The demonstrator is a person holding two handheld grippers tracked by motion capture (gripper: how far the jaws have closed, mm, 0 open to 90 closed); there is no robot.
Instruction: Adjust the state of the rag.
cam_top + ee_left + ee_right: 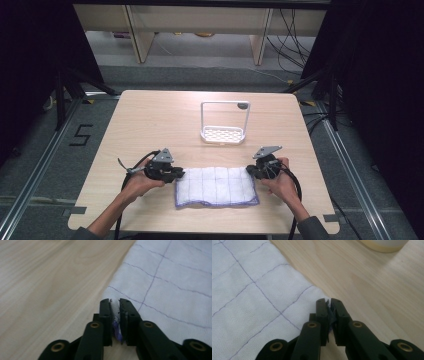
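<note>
A white quilted cloth (216,186) lies flat on the table (150,125) between both grippers. The left gripper (114,305) has pinched its near left corner, the right gripper (329,304) its opposite corner, jaws clamped tight on the purple hem; a white rack (224,123) stands beyond

One number can be read: a black "5" (80,135) marked on the grey floor (45,165), left of the table (150,120).
</note>
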